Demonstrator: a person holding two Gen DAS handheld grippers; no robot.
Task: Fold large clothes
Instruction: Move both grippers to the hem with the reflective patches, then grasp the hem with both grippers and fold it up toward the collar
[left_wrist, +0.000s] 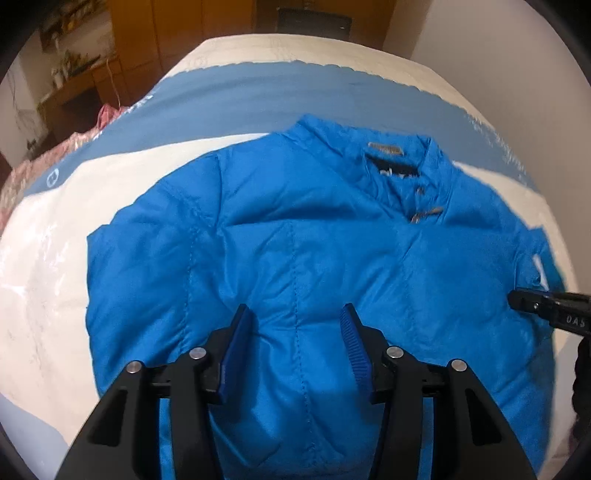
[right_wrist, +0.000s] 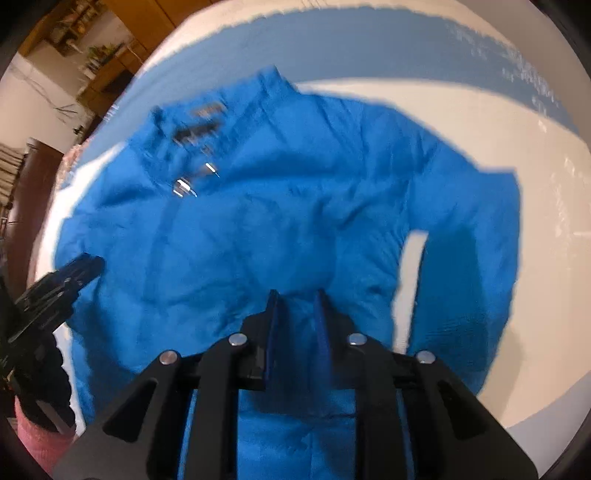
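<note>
A bright blue puffer jacket (left_wrist: 295, 229) lies front up on the bed, collar at the far end, zipper partly closed. It also shows in the right wrist view (right_wrist: 280, 206), where one sleeve (right_wrist: 465, 280) lies alongside the body. My left gripper (left_wrist: 295, 314) is open just above the lower body of the jacket, holding nothing. My right gripper (right_wrist: 297, 299) hovers over the lower middle of the jacket with its jaws partly open and empty; the view is blurred. The right gripper also shows at the right edge of the left wrist view (left_wrist: 517, 297). The left gripper shows at the left of the right wrist view (right_wrist: 85, 267).
The bed cover (left_wrist: 55, 295) is white with a blue band (left_wrist: 229, 96) across the far part. Pink fabric (left_wrist: 22, 166) lies off the bed's left side. Wooden furniture (left_wrist: 155, 40) stands behind the bed.
</note>
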